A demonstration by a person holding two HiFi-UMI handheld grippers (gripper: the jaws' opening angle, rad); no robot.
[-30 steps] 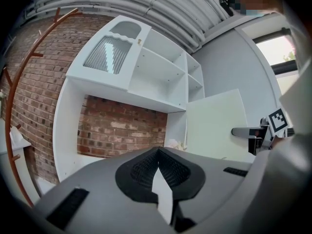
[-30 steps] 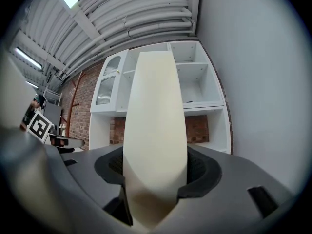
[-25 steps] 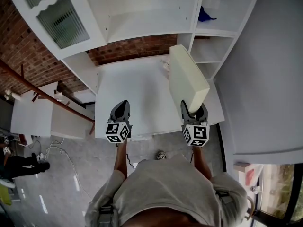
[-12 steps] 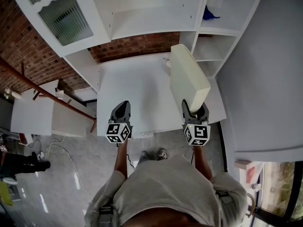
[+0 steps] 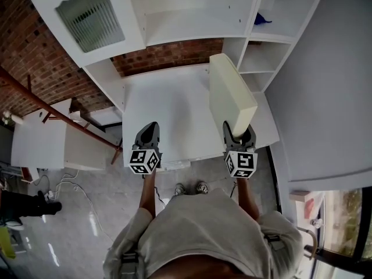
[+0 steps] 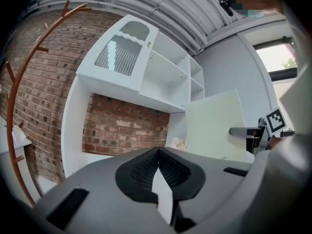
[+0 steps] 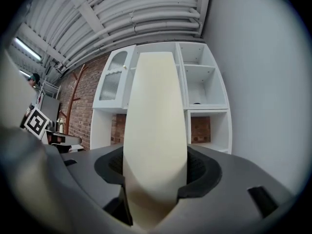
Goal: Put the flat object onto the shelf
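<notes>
Jaws of the right gripper [image 5: 239, 133] are pressed on both sides of the flat object [image 5: 231, 95], a thick cream-coloured panel. In the right gripper view the panel [image 7: 155, 130] fills the gap between the two black pads and rises straight away from the gripper [image 7: 156, 184]. In the head view it reaches from this gripper toward the white shelf unit [image 5: 192, 25], above the right part of the white desk top [image 5: 168, 115]. Whether its far end touches the desk, I cannot tell. The left gripper [image 5: 149, 133] hovers over the near edge of the desk, well apart from the panel. Its jaws are together at the tips and nothing is between them [image 6: 158, 167]. Behind the desk is a brick wall [image 5: 168, 56]. A door with ribbed glass [image 5: 93, 17] stands open at the upper left, and a small blue thing [image 5: 263, 20] lies in one right compartment.
</notes>
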